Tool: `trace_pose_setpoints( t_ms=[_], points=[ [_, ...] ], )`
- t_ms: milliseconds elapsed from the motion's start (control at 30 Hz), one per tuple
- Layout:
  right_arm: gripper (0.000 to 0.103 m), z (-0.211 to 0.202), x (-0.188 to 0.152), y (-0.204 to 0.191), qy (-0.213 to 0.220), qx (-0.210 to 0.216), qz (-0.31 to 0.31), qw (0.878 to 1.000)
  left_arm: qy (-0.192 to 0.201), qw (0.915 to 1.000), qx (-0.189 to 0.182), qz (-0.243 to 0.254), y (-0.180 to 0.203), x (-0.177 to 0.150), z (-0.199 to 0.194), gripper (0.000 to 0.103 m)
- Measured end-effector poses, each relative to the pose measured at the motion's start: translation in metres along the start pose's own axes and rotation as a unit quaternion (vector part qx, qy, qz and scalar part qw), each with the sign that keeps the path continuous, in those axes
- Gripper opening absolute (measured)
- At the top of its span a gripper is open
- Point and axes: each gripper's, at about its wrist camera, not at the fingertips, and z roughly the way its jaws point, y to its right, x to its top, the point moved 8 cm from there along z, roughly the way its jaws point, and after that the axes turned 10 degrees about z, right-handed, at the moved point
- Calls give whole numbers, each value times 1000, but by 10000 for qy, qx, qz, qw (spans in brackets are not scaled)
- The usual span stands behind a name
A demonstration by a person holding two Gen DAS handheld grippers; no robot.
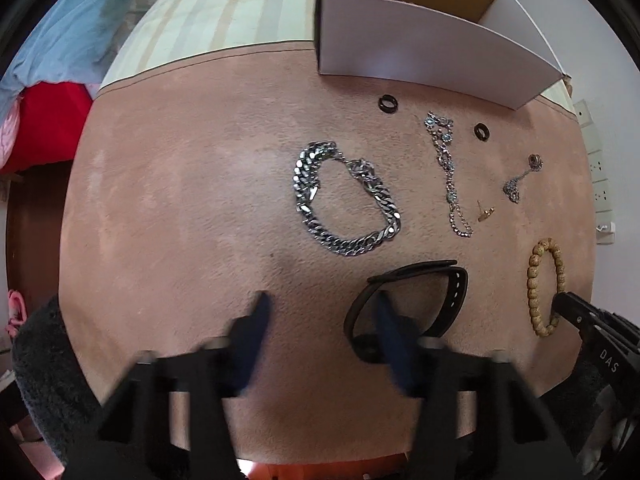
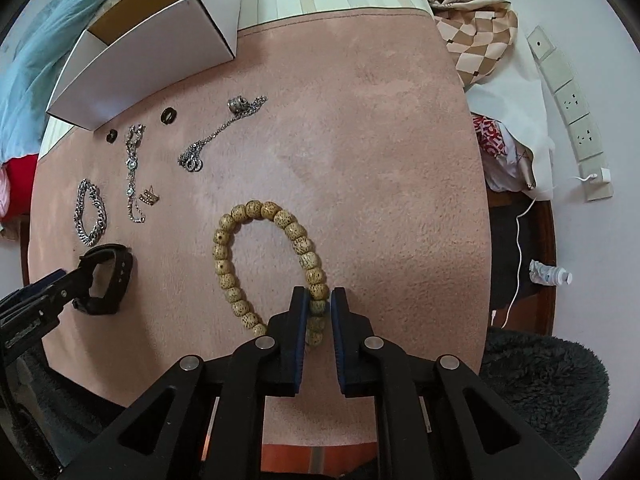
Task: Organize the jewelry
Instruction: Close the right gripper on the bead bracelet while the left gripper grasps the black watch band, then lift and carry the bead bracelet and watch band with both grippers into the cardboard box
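Observation:
My right gripper [image 2: 319, 300] is shut on the wooden bead bracelet [image 2: 240, 216], which lies on the pink mat [image 2: 380, 160]; the bracelet also shows in the left wrist view [image 1: 536, 280]. My left gripper [image 1: 320, 308] is open, its right finger inside the loop of the black strap band [image 1: 440, 268], also in the right wrist view [image 2: 120, 268]. A silver chain bracelet [image 1: 340, 200], a rhinestone chain [image 1: 446, 168], two dark rings [image 1: 389, 103] [image 1: 481, 132], a thin necklace [image 1: 516, 184] and a small gold charm [image 1: 486, 213] lie on the mat.
An open white cardboard box [image 1: 420, 48] stands at the mat's far edge, also in the right wrist view [image 2: 152, 52]. Checked cloth [image 2: 472, 20] and bags lie to the right. Wall sockets [image 2: 572, 100] line the wall. A dark fuzzy cushion [image 2: 552, 392] sits near right.

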Motion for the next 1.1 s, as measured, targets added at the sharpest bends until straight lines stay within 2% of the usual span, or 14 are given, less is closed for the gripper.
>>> trace_pose_setpoints(
  t_ms=[67,133,200,333,367,533,833,1100],
  points=[
    [14,0,1,-2,12,-31,45,10000,27,10000,-48,17,1,3,5,16],
    [14,1,1,-2,26,-36,70,10000,97,9999,-11,50,2,2,6,15],
    [14,1,0,-4,52,-61,69,9999,160,9998,36,88,2,1,7,6],
    [13,1,-2,-10,159,-231,-176,9995,266,9996,55,110,6,-5,7,3],
    [10,1,-2,-12,195,-225,-219,9993,289,9995,50,113,7,-7,5,3],
    [9,-5,-7,-15,209,229,79,9995,460,9989,-18,71,10,-16,-12,2],
    [9,-57,-5,-39,551,992,195,9933,897,9958,-158,-17,-11,-27,-61,2],
    [9,-118,19,-75,951,1397,-152,9855,1435,9894,-215,-57,-25,2,-117,2]
  ],
)
